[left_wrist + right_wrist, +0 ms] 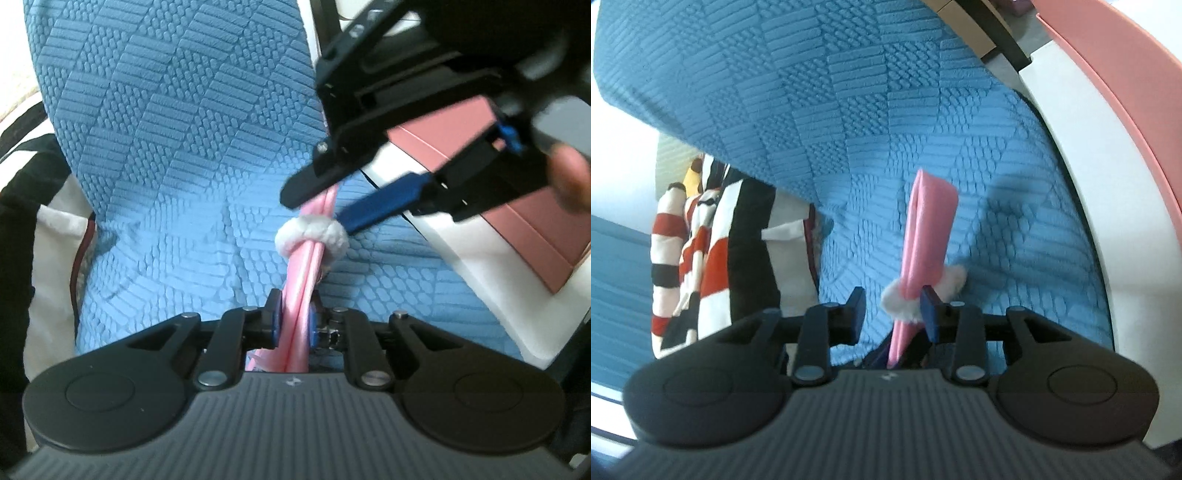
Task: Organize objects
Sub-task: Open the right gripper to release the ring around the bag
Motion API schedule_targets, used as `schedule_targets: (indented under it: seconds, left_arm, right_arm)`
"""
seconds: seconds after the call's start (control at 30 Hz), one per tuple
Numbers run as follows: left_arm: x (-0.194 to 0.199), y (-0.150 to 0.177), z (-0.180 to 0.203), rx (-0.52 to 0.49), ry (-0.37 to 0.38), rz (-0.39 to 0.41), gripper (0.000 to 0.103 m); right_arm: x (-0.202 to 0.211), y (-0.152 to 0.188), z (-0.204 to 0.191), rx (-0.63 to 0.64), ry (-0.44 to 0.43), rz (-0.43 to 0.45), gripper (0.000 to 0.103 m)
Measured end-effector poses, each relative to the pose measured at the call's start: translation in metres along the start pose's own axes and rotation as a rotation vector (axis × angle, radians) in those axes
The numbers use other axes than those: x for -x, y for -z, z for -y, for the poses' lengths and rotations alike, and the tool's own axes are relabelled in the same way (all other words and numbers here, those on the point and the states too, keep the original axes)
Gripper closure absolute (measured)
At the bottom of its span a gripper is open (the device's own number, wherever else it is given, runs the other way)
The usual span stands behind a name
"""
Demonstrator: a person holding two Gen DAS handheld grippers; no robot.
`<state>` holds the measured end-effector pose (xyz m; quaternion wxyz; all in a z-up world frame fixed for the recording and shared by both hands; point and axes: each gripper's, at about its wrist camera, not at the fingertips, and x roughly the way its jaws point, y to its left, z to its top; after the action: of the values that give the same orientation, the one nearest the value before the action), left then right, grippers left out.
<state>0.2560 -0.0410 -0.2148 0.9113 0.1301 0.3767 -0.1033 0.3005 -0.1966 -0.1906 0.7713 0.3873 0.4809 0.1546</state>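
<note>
A pink folded strap (304, 269) stands up over a blue textured cover (166, 147), with a white fluffy ring (310, 230) wrapped around it. In the left wrist view my left gripper (294, 314) is shut on the strap's lower end. My right gripper (321, 206) reaches in from the upper right, one black and one blue finger (384, 201) on either side of the strap just above the ring. In the right wrist view my right gripper (892, 299) is open. The strap (931, 221) and the ring (955, 280) sit close to its right finger (929, 314), with a gap to the left one.
A pink box (517, 221) lies on a white surface (461, 258) at the right. Red, white and black striped cloth (694, 240) hangs left of the blue cover (849, 110). A person's fingertip (569, 177) shows on the right gripper's handle.
</note>
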Motion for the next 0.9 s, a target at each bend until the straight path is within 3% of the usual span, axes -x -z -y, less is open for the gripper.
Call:
schedule_targets:
  seconds: [0.1,0.3,0.5,0.8,0.9]
  left_arm:
    - [0.0,-0.002,-0.005,0.033,0.009,-0.008,0.086]
    - [-0.001,-0.004,-0.018,0.105,0.014,-0.011,0.085]
    - [0.0,-0.006,-0.019,0.124,0.037,-0.015,0.085]
    - [0.001,-0.006,-0.022,0.136,0.058,-0.022,0.085]
    - [0.002,-0.006,-0.023,0.151,0.099,-0.024,0.079]
  right_arm:
    - [0.002,0.006,-0.001,-0.022,0.03,0.023,0.069]
    - [-0.002,0.008,-0.005,-0.01,-0.021,-0.011,0.07]
    - [-0.021,0.008,-0.007,0.016,0.031,-0.035,0.081]
    - [-0.038,0.008,-0.005,0.021,0.058,-0.052,0.082]
    - [-0.042,0.009,-0.001,0.029,0.103,-0.064,0.082]
